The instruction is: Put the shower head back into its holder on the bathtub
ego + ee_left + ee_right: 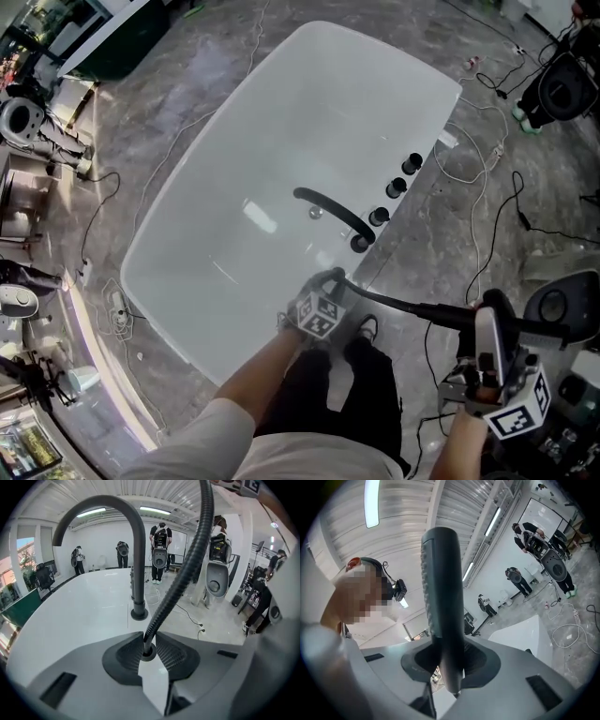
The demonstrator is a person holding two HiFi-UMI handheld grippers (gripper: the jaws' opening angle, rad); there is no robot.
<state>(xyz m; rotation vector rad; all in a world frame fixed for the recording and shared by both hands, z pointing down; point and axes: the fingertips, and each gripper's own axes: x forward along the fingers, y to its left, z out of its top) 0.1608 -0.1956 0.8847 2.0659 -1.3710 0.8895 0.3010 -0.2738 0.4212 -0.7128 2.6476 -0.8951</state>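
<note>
The white bathtub [216, 216] fills the head view, with a black arched spout [328, 211] and several black knobs [396, 187] on its right rim. My left gripper [335, 279] is down at that rim, shut on the ribbed dark hose [187, 559], just above a dark ring [148, 654] where the hose meets the rim. The spout [136, 550] stands right behind it. The hose [403, 305] runs right to the shower head [494, 319]. My right gripper [487, 354] holds it off to the tub's right. Its jaws are shut on the dark handle [443, 611].
Cables [487, 178] trail over the grey floor right of the tub. Dark equipment [562, 84] stands at the top right and shelves with gear [28, 122] along the left. Several people [160, 550] stand in the background. My legs [347, 375] are at the tub's near rim.
</note>
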